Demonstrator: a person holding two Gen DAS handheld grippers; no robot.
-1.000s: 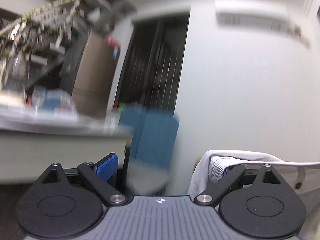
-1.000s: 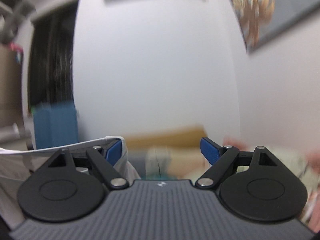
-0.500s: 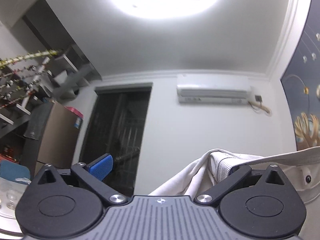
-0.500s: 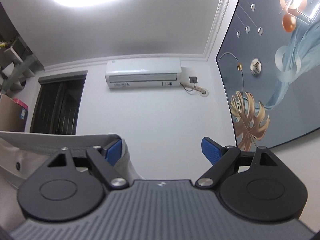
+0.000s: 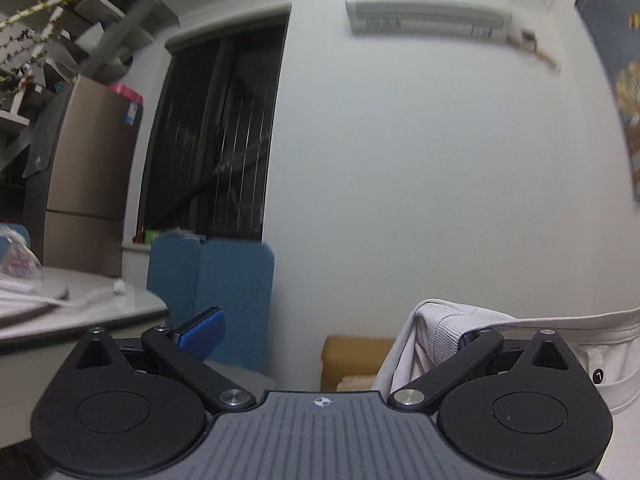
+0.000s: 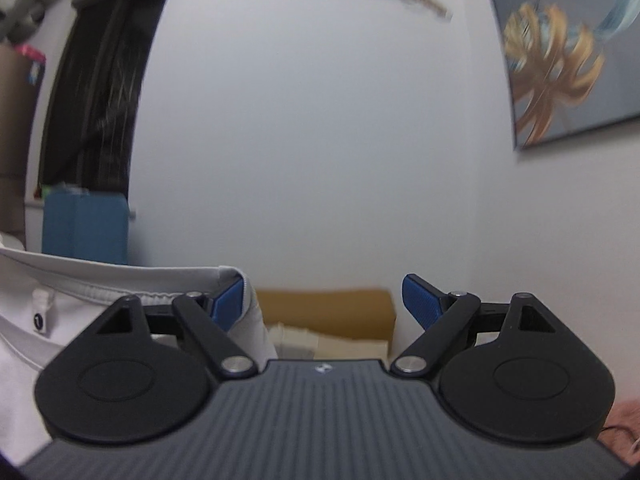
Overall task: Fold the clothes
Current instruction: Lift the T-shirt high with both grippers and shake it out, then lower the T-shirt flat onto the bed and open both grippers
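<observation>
A white garment (image 5: 436, 328) with a ribbed cuff and a small round size tag hangs in the air between the two grippers. In the left wrist view it drapes over the right finger and hides its pad. The left gripper (image 5: 332, 334) is open, and its blue left pad (image 5: 202, 330) is bare. In the right wrist view the garment (image 6: 80, 280) lies stretched over the left finger. The right gripper (image 6: 323, 298) is open too, with its right pad (image 6: 418, 298) free. Nothing sits between either pair of fingers.
A blue folded mat (image 5: 224, 280) leans by a dark doorway (image 5: 216, 140). A cardboard box (image 6: 324, 308) stands against the white wall ahead. A pale table (image 5: 80, 312) and a brown fridge (image 5: 84, 184) are at the left. A painting (image 6: 560, 60) hangs on the right wall.
Both cameras swung up towards the ceiling light half a second ago and have tilted back down to the wall. The garment stays draped over the same fingers.
</observation>
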